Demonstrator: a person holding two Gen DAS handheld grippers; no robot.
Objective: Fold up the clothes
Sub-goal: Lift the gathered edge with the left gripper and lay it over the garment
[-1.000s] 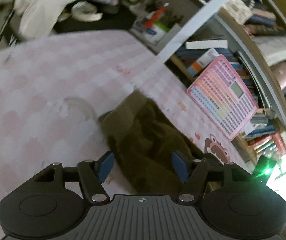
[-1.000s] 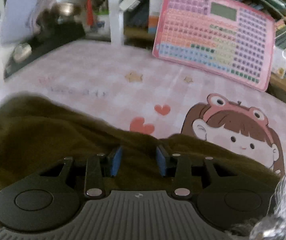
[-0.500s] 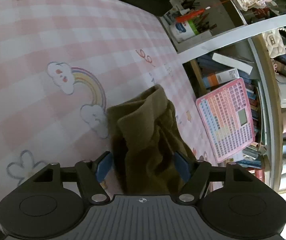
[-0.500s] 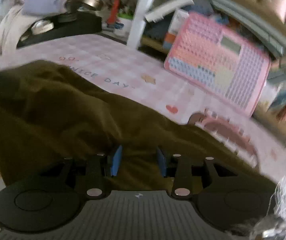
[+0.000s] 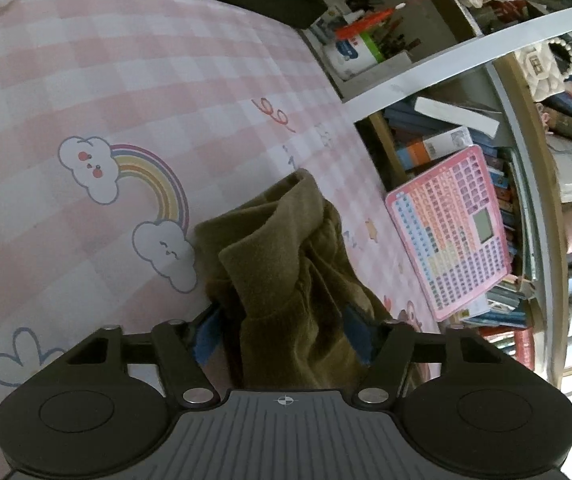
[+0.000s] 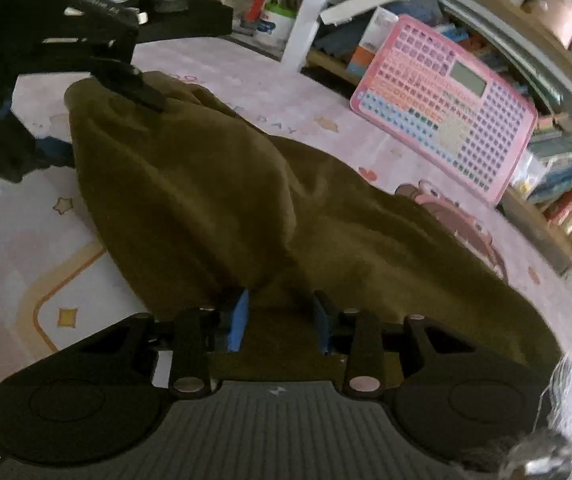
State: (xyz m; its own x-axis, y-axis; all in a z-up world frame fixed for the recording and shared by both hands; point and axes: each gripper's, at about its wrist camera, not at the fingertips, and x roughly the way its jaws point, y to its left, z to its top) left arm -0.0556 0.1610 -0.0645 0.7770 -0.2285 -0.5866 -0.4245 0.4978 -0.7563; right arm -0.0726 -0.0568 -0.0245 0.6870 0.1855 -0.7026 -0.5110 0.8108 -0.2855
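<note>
- The olive garment [image 5: 286, 276] lies bunched on the pink checked surface [image 5: 86, 92]; it looks soft, limp and light, so I judge hems and corners the best places to hold.
- Left tongs [image 5: 284, 334] stand apart, cloth heaped between them, tilted down over the bunch.
- Right tongs [image 6: 280, 322] also stand apart, low over the cloth's near edge; whether they pinch it I cannot tell.

Olive garment [image 5: 286, 276] between the jaws: soft, matt, fleecy cloth. Mat [image 5: 86, 92] beneath: smooth printed surface. Gripper bodies: matt black plastic.
</note>
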